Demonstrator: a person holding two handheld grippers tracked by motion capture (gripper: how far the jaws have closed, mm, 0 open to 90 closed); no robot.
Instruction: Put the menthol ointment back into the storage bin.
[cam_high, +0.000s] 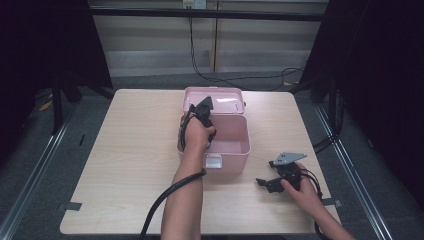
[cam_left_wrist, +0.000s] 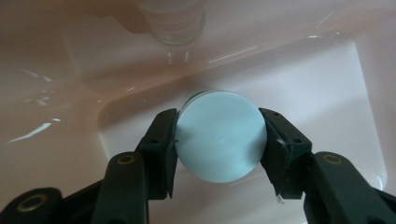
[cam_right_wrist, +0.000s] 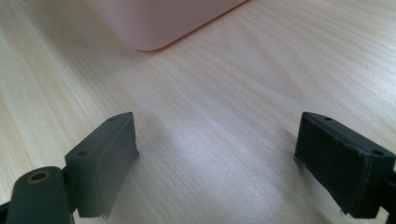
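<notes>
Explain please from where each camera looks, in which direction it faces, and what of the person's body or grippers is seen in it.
High view: above the person's side, looking forward and down on the table; forearms, hands, left gripper and right gripper.
Left gripper view: looks down into the pink box; jaws clamp a pale round cap.
Right gripper view: low over the table, jaws apart.
Shared: the pink box appears in all three.

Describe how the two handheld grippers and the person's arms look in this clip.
Both grippers, left and right, are black, with thick rectangular fingers fixed by brass-coloured rivets. The right one carries a grey three-cornered plate. A black cable trails along the left forearm. The forearms are bare, no sleeves visible.
</notes>
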